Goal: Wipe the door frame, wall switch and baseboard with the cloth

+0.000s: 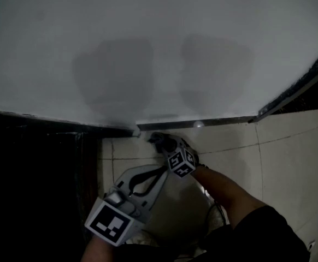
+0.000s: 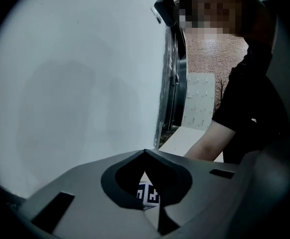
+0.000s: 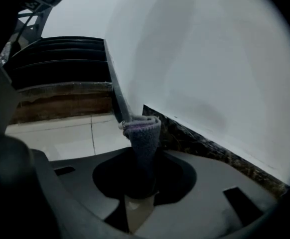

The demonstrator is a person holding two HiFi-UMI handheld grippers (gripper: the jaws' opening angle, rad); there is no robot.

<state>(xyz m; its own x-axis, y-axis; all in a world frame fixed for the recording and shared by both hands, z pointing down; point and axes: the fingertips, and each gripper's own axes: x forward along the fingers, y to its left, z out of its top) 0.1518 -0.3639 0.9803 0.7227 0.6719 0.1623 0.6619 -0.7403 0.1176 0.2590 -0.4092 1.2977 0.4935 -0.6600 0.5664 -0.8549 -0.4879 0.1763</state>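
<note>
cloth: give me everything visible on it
The cloth is a small grey fleecy piece with a purplish edge, folded into a tight roll. The right gripper is shut on its lower part; the rest sticks out past the jaws. Its tip sits at the corner end of the dark speckled baseboard, below the white wall, apparently touching it.

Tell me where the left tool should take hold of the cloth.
Grip the cloth on the folded stub sticking out past the right tool, coming from the floor-tile side. The stub stands free and bunched there, while the baseboard closes off its other side. The left tool is shut, so it likely must open first.
</note>
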